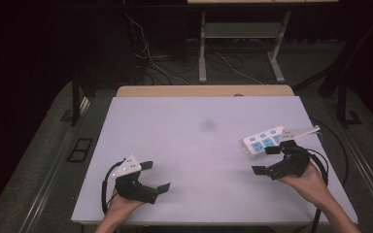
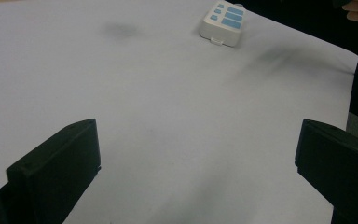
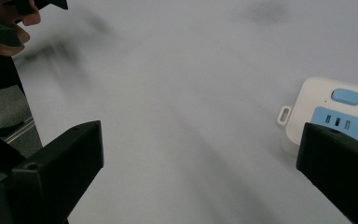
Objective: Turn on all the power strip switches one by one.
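The power strip [image 1: 264, 139] is lying flat on the right part of the table [image 1: 194, 145], near its right edge, with its blue sockets facing up. The right gripper [image 1: 267, 160] is hovering just beside the strip's near end, jaws spread wide and holding nothing; in the right gripper view the strip [image 3: 328, 116] is sitting just beyond one jaw, not yet between the two. The left gripper [image 1: 156, 175] is waiting well apart at the near left, jaws likewise wide and empty. The strip is likely a rigid, smooth plastic body of moderate weight, so it should not flex but may be slipping under a light pinch. The best hold is probably across the short width, on the two long side walls, clear of the switch [image 3: 345, 96] and the small tab [image 3: 284, 115] at the end. Open room is lying toward the centre and left of the table; the right edge is close, so any pushing toward it is risking a fall.
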Action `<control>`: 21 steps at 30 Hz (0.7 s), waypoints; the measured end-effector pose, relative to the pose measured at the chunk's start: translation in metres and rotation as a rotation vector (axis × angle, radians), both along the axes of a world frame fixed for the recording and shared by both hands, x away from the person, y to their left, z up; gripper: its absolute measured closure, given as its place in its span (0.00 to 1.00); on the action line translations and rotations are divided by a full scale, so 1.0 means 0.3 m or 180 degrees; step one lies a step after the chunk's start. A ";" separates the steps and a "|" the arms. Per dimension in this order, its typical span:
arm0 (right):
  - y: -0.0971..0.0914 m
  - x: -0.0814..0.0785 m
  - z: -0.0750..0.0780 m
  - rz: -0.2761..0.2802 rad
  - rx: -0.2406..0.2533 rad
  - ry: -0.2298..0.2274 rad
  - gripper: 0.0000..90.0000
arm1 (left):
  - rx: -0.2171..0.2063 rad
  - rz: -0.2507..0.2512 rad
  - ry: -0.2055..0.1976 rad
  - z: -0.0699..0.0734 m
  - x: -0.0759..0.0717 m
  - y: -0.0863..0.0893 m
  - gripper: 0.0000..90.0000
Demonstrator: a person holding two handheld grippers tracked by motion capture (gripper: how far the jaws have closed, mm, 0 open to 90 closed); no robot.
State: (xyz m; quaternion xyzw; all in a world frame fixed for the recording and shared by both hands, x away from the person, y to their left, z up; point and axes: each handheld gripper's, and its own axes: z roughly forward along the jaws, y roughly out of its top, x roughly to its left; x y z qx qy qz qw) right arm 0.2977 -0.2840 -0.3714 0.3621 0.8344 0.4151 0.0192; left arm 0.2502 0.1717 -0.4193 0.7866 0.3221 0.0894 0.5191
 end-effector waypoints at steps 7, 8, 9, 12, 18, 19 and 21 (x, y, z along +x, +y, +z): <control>-0.001 0.029 0.022 0.0004 -0.0048 -0.0006 0.00 | -0.0008 0.0010 0.0005 0.000 0.001 0.002 0.00; -0.002 0.034 0.026 -0.0001 -0.0046 -0.0015 0.00 | -0.0003 0.0006 0.0006 0.000 0.001 0.002 0.00; -0.003 0.039 0.031 -0.0009 -0.0049 -0.0015 0.00 | 0.0001 0.0006 0.0006 -0.001 0.001 0.002 0.00; -0.007 0.054 0.042 -0.0008 -0.0078 -0.0024 0.00 | 0.0002 -0.0001 0.0008 -0.002 0.002 0.002 0.00; -0.011 0.096 0.057 -0.0013 -0.0135 -0.0024 0.00 | 0.0000 0.0007 0.0003 -0.002 0.002 0.002 0.00; -0.012 0.104 0.058 -0.0010 -0.0141 -0.0022 0.00 | 0.0000 0.0007 0.0004 -0.002 0.002 0.002 0.00; -0.012 0.118 0.059 -0.0015 -0.0160 -0.0015 0.00 | 0.0001 0.0009 0.0002 -0.001 0.001 0.003 0.00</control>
